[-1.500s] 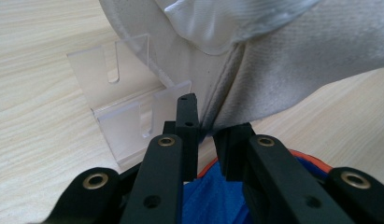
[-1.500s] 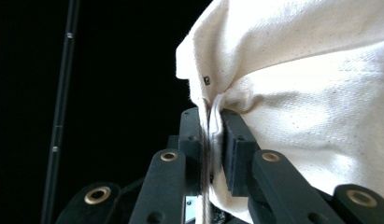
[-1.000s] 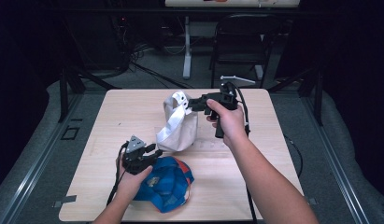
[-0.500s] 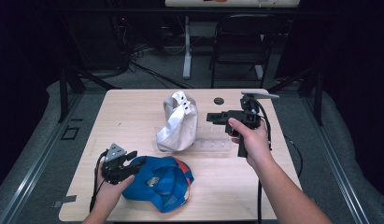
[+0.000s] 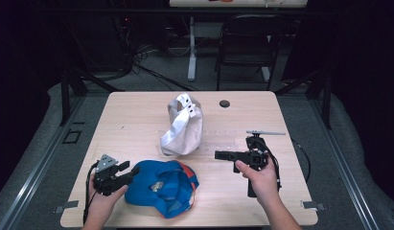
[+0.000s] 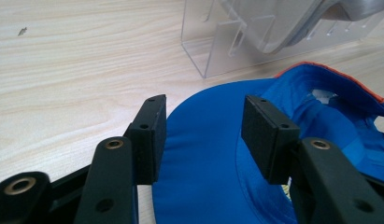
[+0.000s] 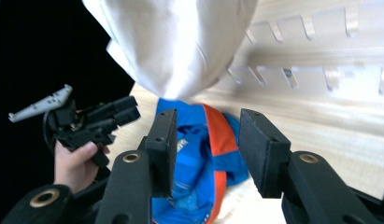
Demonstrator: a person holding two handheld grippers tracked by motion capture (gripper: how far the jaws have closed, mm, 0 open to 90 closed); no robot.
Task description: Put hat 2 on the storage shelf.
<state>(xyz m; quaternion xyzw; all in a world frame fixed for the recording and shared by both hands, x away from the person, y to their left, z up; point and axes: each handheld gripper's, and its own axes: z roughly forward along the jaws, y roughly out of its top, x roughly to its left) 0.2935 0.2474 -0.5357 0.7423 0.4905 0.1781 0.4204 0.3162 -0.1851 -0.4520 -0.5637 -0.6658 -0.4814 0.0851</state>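
The left gripper [image 6: 203,135] hangs with its jaws spread over the blue cap [image 6: 217,186]. A clear rack [image 6: 227,42] stands beyond, on the wooden table [image 6: 77,70].

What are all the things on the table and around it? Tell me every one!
White cap: one, white, middle of the table, propped on a stand.
Clear stand: one, see-through plastic, under the white cap.
Blue cap: one, blue with orange trim, near edge of the table.
Small round thing: one, dark, far side of the table.
Table: one, light wood.
Chair: one, black, beyond the table.
Left gripper: one, black, open, beside the blue cap.
Right gripper: one, black, open, right of the white cap.
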